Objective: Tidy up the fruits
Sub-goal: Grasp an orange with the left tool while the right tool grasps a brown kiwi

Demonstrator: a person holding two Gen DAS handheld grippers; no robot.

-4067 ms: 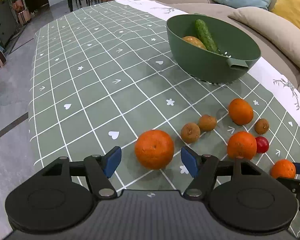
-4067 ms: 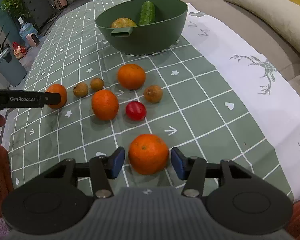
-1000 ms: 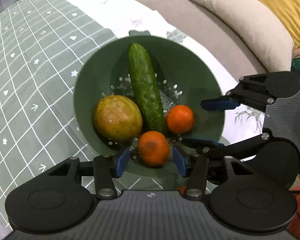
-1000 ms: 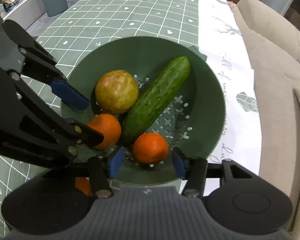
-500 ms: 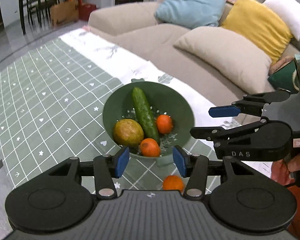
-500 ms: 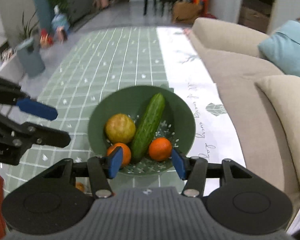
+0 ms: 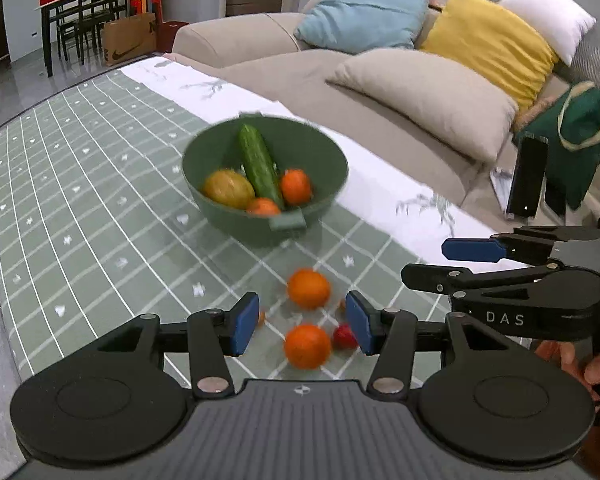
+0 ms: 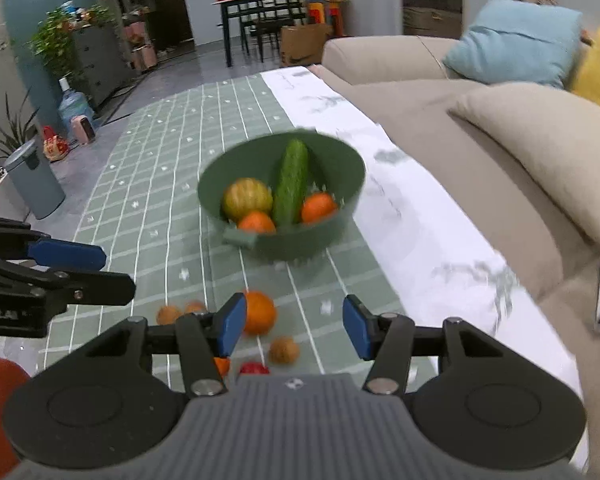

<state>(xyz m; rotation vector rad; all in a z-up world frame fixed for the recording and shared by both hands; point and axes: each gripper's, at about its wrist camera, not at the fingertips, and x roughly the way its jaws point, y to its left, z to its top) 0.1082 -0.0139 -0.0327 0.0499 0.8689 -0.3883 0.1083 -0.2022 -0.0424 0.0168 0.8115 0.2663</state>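
Observation:
The green bowl [image 7: 236, 220] [image 8: 300, 244] stands on the checked tablecloth. It holds a cucumber [image 7: 258, 166] [image 8: 292, 182], a yellowish round fruit [image 7: 228, 189] [image 8: 247, 198] and two oranges [image 7: 296, 186] [image 8: 318, 206]. Nearer to me, loose on the cloth, lie two more oranges [image 7: 309, 289] [image 8: 260, 312], a red fruit [image 7: 344, 337] and small brown fruits [image 8: 284, 350]. My left gripper [image 7: 300, 322] [image 8: 96, 270] hangs open above the loose fruit and holds nothing. Beside it my right gripper [image 8: 294, 324] [image 7: 440, 264] is open and empty too.
A beige sofa [image 7: 380, 120] with cushions runs along the table's right side, and a dark phone [image 7: 528, 176] and a green bag [image 7: 580, 148] rest on it. A grey bin [image 8: 36, 184] stands on the floor to the left. A hand [image 7: 596, 364] shows at lower right.
Both grippers have drawn back and up from over the bowl, so the bowl looks smaller and farther. The two oranges stay in the bowl, and the loose fruit has come into view.

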